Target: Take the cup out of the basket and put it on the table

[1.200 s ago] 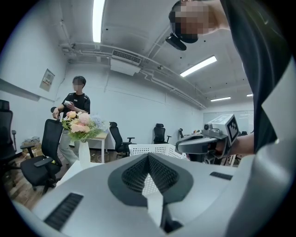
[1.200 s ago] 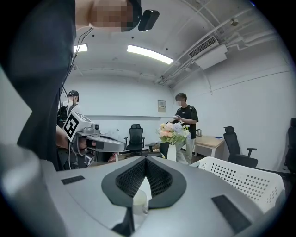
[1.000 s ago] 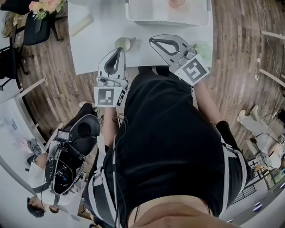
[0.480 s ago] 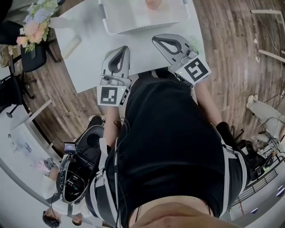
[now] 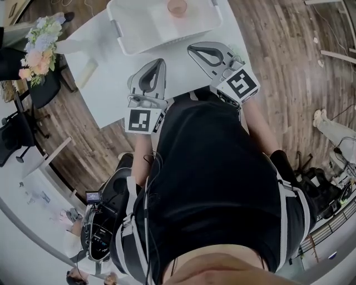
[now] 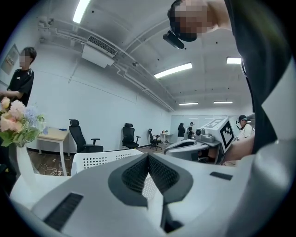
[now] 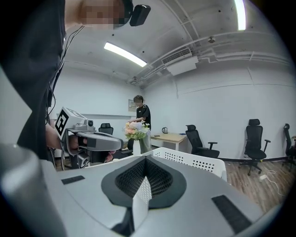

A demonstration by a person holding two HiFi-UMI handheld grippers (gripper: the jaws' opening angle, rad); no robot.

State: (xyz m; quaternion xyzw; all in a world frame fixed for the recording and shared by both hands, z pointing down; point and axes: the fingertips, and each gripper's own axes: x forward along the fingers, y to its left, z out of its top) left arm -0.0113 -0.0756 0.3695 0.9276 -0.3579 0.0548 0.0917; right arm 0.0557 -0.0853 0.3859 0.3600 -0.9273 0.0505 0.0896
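Basket (image 5: 139, 23) shifted left in view, white table (image 5: 111, 89) (wood floor (image 5: 289, 67) around); left tongs (image 5: 158, 63), right tongs (image 5: 192, 48) together, empty.

No lettering or numbers can be read.

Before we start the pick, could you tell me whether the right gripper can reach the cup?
Probably yes: the basket is open-topped and nothing lies between the right gripper and the cup, though its jaws are shut.
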